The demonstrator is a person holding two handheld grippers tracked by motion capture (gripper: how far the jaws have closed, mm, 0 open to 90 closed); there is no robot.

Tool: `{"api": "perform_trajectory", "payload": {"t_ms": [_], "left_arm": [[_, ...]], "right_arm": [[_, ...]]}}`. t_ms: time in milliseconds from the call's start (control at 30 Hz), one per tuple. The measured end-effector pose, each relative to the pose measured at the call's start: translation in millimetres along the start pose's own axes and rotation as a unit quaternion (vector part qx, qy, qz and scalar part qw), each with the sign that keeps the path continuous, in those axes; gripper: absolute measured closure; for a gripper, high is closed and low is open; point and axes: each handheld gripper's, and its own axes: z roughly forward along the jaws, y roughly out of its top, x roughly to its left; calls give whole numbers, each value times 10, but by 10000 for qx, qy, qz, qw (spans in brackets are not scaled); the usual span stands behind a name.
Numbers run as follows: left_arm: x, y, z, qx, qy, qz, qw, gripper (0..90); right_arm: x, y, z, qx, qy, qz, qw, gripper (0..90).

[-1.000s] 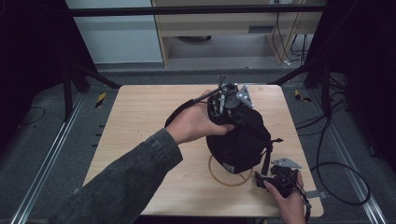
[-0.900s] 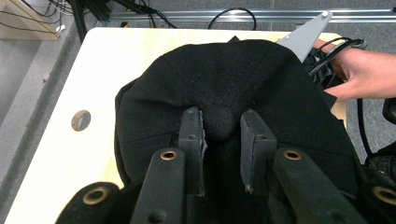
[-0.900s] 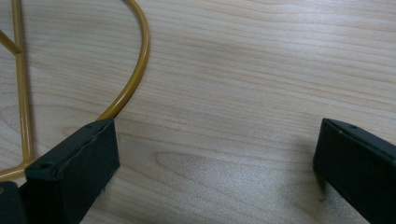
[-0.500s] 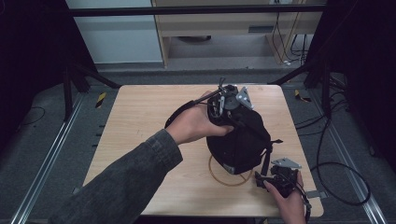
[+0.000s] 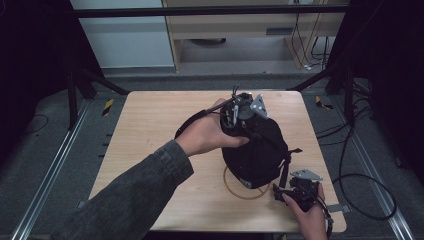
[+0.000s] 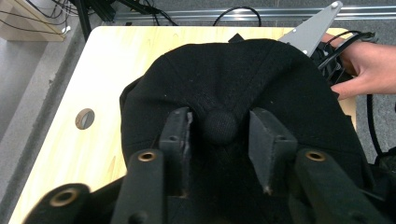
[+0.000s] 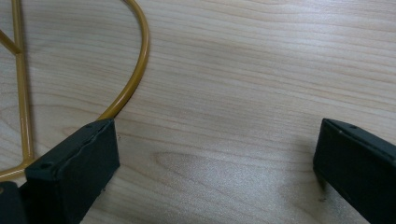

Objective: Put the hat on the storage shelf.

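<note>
A black cap (image 5: 255,150) sits on a gold wire stand (image 5: 240,190) near the right front corner of the wooden surface (image 5: 150,130), its crown up and its top button (image 6: 219,127) in plain sight in the left gripper view. The left gripper (image 5: 239,111) is at the far side of the cap's crown, held from above by the person's left hand (image 5: 207,135). Its jaws have just been opening: a second ago they were pinched almost together at the top of the cap, and now they stand narrowly apart, one on each side of the button, with the pads no longer pressing on the cloth. The cap keeps its shape and place on the stand through all three high views, so the release seems to leave it settled where it was put.

The right gripper (image 5: 295,192) rests low at the front right corner, just beside the stand's ring, in the person's right hand (image 5: 312,217). Its jaws are wide open with only bare wood between them; the gold ring (image 7: 135,70) runs past the outer side of one jaw.

Judging from this, the placing of the cap on the stand looks done, and the left gripper is free to lift clear without dragging the crown
</note>
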Motion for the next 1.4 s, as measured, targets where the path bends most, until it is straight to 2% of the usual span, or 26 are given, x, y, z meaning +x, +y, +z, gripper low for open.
{"api": "perform_trajectory", "payload": {"t_ms": [233,333,433,467,600,733,833,1133,1400], "left_arm": [[-13,-20,8,-25,64,35,10000,524],[-31,-34,15,-104,65,65,9999,465],[-43,-53,28,-78,144,96,9998,409],[-43,-59,28,-76,150,91,9998,371],[-42,-83,17,-132,146,34,9998,316],[-52,-100,8,-200,223,-25,9995,213],[-44,-107,13,-245,184,-112,9995,158],[-91,-103,30,-354,97,-78,9993,77],[-106,-129,16,-416,86,-63,9991,50]], "right_arm": [[0,0,0,0,1,0,10000,4],[2,0,0,-4,0,14,10000,4],[2,0,0,-4,0,13,10000,4],[2,0,1,-5,0,14,10000,4],[2,1,1,-5,0,15,10000,4],[2,0,1,-5,0,14,10000,4],[2,1,1,-4,-1,15,10000,4],[3,1,1,-5,-5,19,10000,4],[5,2,3,-5,-13,26,10000,4]]}}
